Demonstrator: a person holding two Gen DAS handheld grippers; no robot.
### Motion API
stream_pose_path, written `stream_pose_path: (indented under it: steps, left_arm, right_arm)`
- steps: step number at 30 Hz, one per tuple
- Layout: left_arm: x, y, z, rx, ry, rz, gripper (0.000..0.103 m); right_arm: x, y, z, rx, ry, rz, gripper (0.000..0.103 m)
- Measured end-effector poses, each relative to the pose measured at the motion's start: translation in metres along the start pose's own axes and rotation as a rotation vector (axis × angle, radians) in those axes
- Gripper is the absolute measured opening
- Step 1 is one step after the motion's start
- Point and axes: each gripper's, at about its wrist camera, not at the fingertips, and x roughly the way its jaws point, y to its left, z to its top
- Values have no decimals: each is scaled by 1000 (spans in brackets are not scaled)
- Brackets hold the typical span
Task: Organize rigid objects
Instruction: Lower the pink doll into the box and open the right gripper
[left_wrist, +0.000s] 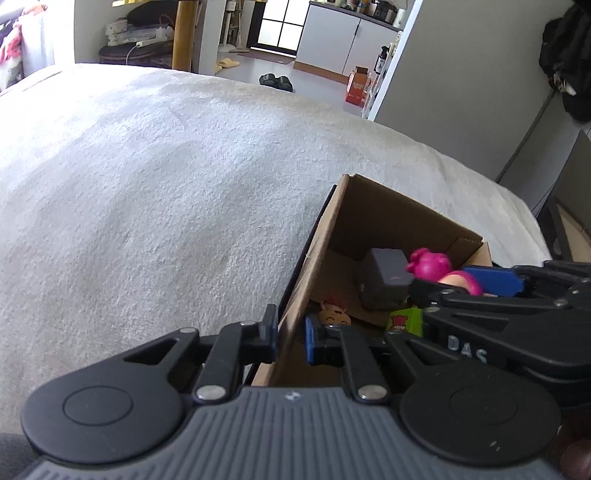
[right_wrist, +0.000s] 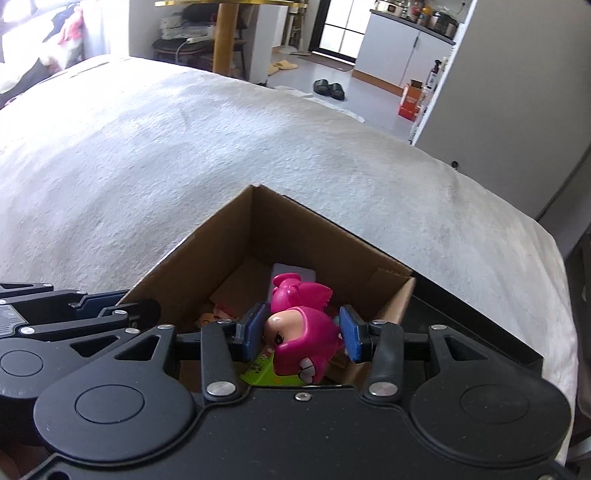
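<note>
A brown cardboard box (right_wrist: 236, 240) sits on a white blanket. A pink toy figure (right_wrist: 301, 328) lies between my right gripper's (right_wrist: 301, 334) blue pads over the box; the pads stand a little apart from it. My left gripper (left_wrist: 291, 338) straddles the box's left wall (left_wrist: 314, 273), one finger outside, one inside, near closed on the wall. Inside the box lie a grey block (left_wrist: 386, 278), a small smiling figure (left_wrist: 334, 314) and a green packet (left_wrist: 404, 321). The pink toy also shows in the left wrist view (left_wrist: 434, 267).
The white blanket (left_wrist: 166, 184) covers the bed all around the box. A black tray edge (right_wrist: 480, 325) lies under the box's right side. Beyond the bed are a wooden post (left_wrist: 183, 37), slippers on the floor (left_wrist: 275, 81) and white cabinets (left_wrist: 340, 40).
</note>
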Motion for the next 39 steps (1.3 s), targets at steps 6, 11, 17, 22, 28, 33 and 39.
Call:
stream_pose_path:
  steps: [6,11,17,22,28,33,39]
  left_arm:
    - [-1,4,0,-29,-2,-25,13]
    - [-1,6,0,-39,-1,-32,13]
    - [-1,5,-1,-32,-5,-28,14]
    - [-1,5,0,-30,-2,-26,14]
    - [0,2,1,-15,11,-17,14]
    - [-2,-4,3,23,26,13,16]
    - [-10,-13,7,98,36,73,35]
  right_arm:
    - [5,2,5,4,-12,33,44]
    - [4,4,12,-12,-38,45,45]
    - [2,7,16,-71,-48,37,47]
    - [-3,7,13,-72,-41,31,47]
    - [-11,-1,2,-35,-37,23,55]
    - [-23,-11,-8,13,-31,27,59]
    - [-37,-27,-17,83,-13,34,61]
